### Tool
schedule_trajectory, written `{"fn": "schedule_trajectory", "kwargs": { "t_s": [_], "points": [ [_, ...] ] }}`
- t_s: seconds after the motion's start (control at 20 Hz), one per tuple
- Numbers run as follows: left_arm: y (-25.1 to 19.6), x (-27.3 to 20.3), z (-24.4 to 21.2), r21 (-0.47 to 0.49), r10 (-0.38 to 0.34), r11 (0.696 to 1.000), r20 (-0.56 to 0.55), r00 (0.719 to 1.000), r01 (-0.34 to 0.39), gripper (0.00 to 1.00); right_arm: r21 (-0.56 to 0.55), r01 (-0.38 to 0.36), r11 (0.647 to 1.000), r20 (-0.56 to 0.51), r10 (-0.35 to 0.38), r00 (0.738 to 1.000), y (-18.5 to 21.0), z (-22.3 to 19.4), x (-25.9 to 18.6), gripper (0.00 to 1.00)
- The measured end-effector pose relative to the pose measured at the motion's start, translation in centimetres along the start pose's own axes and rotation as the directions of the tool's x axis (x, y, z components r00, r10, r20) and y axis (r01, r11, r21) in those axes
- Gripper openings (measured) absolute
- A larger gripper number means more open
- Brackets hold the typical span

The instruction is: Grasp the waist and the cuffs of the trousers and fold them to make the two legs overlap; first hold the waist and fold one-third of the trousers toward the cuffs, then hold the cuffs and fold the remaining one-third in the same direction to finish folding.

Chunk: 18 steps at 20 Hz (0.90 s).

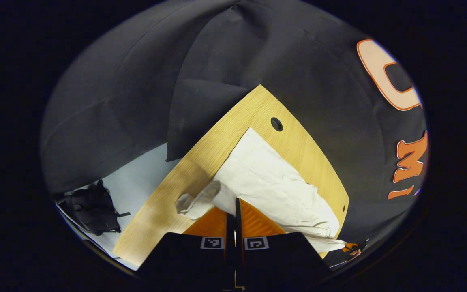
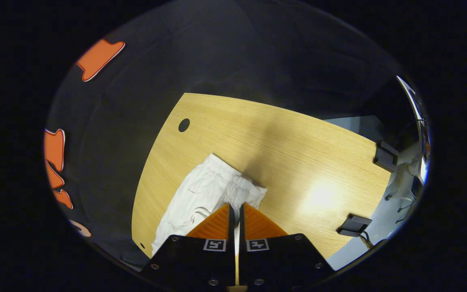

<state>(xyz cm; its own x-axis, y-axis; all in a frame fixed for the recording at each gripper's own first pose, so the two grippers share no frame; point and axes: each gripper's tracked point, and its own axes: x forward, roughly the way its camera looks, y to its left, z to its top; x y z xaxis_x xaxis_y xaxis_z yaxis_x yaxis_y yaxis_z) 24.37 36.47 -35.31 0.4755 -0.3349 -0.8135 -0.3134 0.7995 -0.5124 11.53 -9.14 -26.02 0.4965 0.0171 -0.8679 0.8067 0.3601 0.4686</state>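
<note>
1. Your left claw (image 1: 236,207) is pinched tight on the trousers (image 1: 270,186), cloth bunched beside it.
2. Your right claw (image 2: 235,211) is clamped on the elastic waist end.
3. Trousers lie across the table (image 2: 298,142).

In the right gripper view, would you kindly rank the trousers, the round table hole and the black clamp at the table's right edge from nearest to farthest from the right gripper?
1. Trousers, at the fingertips.
2. Black clamp, lower right.
3. Round table hole, upper left.

A recording booth — black cloth walls (image 1: 136,93) enclose one wooden desk (image 2: 298,154).
</note>
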Motion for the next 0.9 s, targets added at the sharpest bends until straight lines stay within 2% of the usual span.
{"fn": "schedule_trajectory", "kwargs": {
  "t_s": [0.2, 0.25, 0.3, 0.55, 0.8, 0.9],
  "points": [
    [-1.2, 1.8, 1.8, 0.025, 0.009, 1.0, -0.022, 1.0, -0.009, 0.04, 0.027, -0.024, 0.999, -0.029, 0.025, 0.999, 1.7, 1.2, 1.5, 0.04],
    [-1.7, 2.2, 2.2, 0.05, 0.013, 0.999, -0.031, 0.999, -0.012, 0.04, 0.032, -0.032, 0.999, -0.04, 0.034, 0.999, 2.3, 1.5, 2.0, 0.08],
    [-2.3, 2.6, 2.7, 0.071, 0.017, 0.997, -0.034, 0.999, -0.015, 0.04, 0.04, -0.037, 0.999, -0.048, 0.039, 0.998, 2.7, 1.9, 2.6, 0.04],
    [-4.6, 5.2, 5.3, 0.109, 0.035, 0.994, -0.057, 0.998, -0.029, 0.04, 0.064, -0.075, 0.995, -0.082, 0.08, 0.993, 5.7, 3.6, 5.2, 0.04],
    [-5.7, 8.1, 7.5, 0.121, 0.087, 0.99, -0.095, 0.992, -0.076, 0.04, 0.116, -0.099, 0.988, -0.128, 0.113, 0.985, 8.7, 4.5, 8.5, 0.04],
    [-5.9, 9.1, 8.1, 0.135, 0.119, 0.985, -0.093, 0.989, -0.106, 0.04, 0.126, -0.098, 0.987, -0.141, 0.116, 0.983, 8.6, 4.8, 9.6, 0.04]
  ]
}}
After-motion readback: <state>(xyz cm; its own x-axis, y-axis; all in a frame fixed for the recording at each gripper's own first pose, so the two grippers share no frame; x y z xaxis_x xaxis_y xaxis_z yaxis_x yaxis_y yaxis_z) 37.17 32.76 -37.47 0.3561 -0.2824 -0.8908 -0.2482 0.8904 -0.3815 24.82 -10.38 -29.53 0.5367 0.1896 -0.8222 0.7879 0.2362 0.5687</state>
